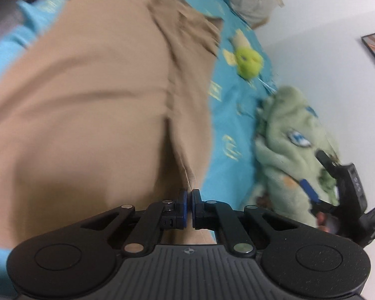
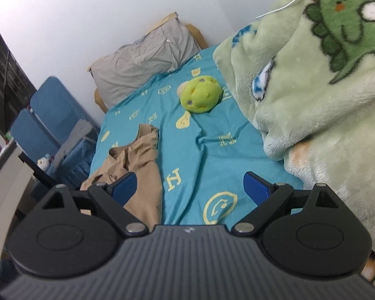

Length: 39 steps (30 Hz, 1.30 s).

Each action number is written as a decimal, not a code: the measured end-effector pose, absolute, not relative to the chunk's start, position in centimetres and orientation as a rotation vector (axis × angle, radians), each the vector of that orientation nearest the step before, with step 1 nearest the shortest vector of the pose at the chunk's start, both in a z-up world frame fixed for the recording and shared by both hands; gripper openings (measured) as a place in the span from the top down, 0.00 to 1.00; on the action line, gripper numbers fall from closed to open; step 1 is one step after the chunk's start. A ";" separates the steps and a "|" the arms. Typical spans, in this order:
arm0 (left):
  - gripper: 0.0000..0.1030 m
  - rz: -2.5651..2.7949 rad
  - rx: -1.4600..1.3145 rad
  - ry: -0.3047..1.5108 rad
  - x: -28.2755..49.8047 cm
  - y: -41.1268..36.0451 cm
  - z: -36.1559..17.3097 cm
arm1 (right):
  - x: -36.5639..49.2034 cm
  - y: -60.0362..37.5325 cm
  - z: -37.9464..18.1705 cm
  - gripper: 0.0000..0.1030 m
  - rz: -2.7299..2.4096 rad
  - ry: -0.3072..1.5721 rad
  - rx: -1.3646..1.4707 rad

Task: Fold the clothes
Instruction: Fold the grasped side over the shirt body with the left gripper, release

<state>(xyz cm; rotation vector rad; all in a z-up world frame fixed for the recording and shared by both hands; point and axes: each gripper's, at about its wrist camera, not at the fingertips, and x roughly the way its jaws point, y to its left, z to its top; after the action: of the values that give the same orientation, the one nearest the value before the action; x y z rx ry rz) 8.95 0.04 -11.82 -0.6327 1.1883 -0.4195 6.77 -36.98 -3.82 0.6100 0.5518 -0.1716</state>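
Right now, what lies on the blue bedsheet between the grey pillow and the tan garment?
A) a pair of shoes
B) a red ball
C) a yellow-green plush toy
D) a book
C: the right wrist view shows a yellow-green plush toy on the blue bedsheet, below the grey pillow and beyond the tan garment.

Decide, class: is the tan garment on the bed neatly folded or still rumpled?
Rumpled: the tan garment lies bunched and creased on the blue sheet.
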 end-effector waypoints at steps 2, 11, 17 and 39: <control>0.96 -0.358 -0.561 1.198 9.4 1.8 -12.4 | 7.2 -36.6 -3.9 0.09 -0.160 0.573 0.594; 0.62 -0.382 -0.186 1.112 9.0 -0.2 -13.2 | 7.9 -34.5 -3.8 0.09 -0.139 0.611 0.502; 0.32 -0.590 0.126 0.877 3.8 -5.8 -9.3 | 8.5 -34.1 -3.9 0.09 -0.137 0.623 0.487; 0.89 -0.644 0.322 1.006 2.1 -10.4 -15.0 | 36.3 -34.0 -14.1 0.28 0.177 0.691 0.708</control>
<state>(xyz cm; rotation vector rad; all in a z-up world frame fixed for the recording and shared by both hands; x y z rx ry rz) 2.08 -10.43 -15.00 0.3218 1.0058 -0.6436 36.29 -34.02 -14.09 0.7075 0.6906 0.1767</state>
